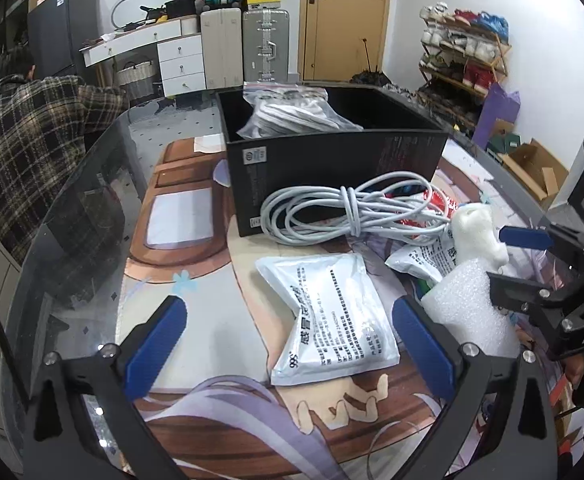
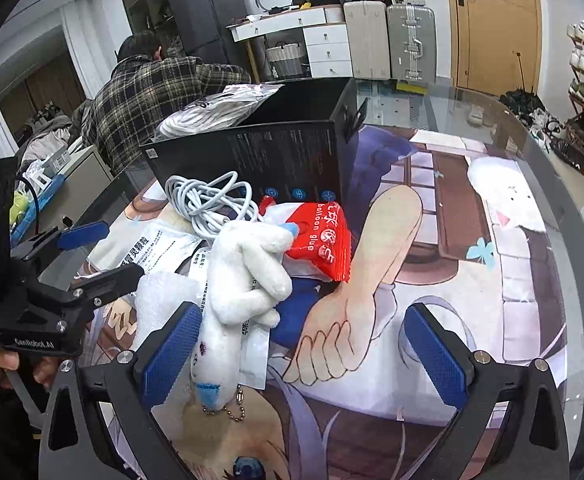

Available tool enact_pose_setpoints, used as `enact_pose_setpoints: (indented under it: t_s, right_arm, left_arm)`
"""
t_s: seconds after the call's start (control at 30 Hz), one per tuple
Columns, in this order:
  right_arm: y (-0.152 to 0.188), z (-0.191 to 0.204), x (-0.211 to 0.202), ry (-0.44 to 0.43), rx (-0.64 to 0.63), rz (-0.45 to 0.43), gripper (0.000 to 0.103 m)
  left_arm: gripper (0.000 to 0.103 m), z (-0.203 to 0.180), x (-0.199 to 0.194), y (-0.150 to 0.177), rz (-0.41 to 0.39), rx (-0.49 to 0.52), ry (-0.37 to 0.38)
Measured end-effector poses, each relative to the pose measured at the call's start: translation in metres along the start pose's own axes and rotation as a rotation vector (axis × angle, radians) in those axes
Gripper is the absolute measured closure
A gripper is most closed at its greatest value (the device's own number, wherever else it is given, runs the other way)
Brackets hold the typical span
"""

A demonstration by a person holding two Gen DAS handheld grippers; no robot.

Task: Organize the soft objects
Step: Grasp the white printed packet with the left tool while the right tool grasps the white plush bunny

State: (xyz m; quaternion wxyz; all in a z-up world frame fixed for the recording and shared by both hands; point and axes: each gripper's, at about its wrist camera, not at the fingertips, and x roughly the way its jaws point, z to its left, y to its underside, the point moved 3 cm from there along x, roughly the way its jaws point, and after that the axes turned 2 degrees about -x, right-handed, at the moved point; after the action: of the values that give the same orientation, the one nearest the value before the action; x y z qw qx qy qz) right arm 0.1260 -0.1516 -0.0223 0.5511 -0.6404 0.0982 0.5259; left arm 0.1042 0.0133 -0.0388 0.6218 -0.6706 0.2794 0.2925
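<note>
A black open box (image 1: 332, 152) (image 2: 275, 152) stands mid-table with a clear bag of white soft items (image 1: 292, 112) (image 2: 211, 112) in it. In front lie a coiled white cable (image 1: 344, 212) (image 2: 207, 200), a white printed pouch (image 1: 332, 316), a red balloon-glue packet (image 2: 324, 240), a white plush toy (image 1: 480, 232) (image 2: 243, 292) and a white foam piece (image 1: 472, 308) (image 2: 159, 300). My left gripper (image 1: 292, 344) is open, its jaws either side of the pouch. My right gripper (image 2: 312, 356) is open; its left finger touches the plush.
The round glass table (image 1: 91, 208) has a printed anime mat under it. A person in a plaid shirt (image 1: 31, 152) sits at the far left. Suitcases (image 1: 247, 48), a white desk, a wooden door and a shoe rack (image 1: 464, 64) line the room.
</note>
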Motion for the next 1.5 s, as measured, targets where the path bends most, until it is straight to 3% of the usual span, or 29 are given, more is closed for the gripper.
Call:
enact_pose_setpoints:
  t_s: [0.27, 0.5, 0.77, 0.83, 1.0, 1.1, 1.2, 1.27, 1.5]
  right_arm:
    - [0.004, 0.003, 0.0, -0.038, 0.003, 0.018, 0.001]
    - [0.005, 0.003, -0.002, -0.007, -0.003, 0.014, 0.001]
    - [0.006, -0.005, -0.006, 0.01, 0.013, 0.011, 0.001]
    - [0.006, -0.003, -0.007, 0.001, 0.008, 0.01, 0.004]
    - [0.007, 0.005, -0.009, -0.033, -0.014, 0.005, 0.028]
    - [0.008, 0.008, -0.01, -0.053, -0.023, 0.002, 0.038]
    - [0.007, 0.01, -0.011, -0.087, -0.016, -0.003, 0.052]
    - [0.007, 0.01, -0.011, -0.089, -0.02, -0.009, 0.054]
    - [0.005, 0.01, -0.013, -0.082, -0.035, -0.034, 0.063]
  left_arm:
    - [0.0, -0.003, 0.012, 0.001, 0.06, 0.016, -0.022]
    - [0.0, -0.009, 0.018, 0.002, 0.096, 0.046, -0.024]
    - [0.0, 0.003, 0.016, 0.006, 0.116, 0.015, -0.032]
    - [0.0, 0.005, 0.016, 0.006, 0.116, 0.013, -0.028]
    - [0.002, 0.008, 0.014, 0.005, 0.112, 0.012, -0.017]
    - [0.01, 0.005, 0.012, 0.003, 0.097, 0.029, -0.002]
    - [0.027, -0.001, 0.009, 0.001, 0.076, 0.052, 0.02]
    - [0.05, -0.006, 0.007, 0.0, 0.061, 0.063, 0.031]
    - [0.063, -0.003, 0.005, -0.003, 0.04, 0.041, 0.061]
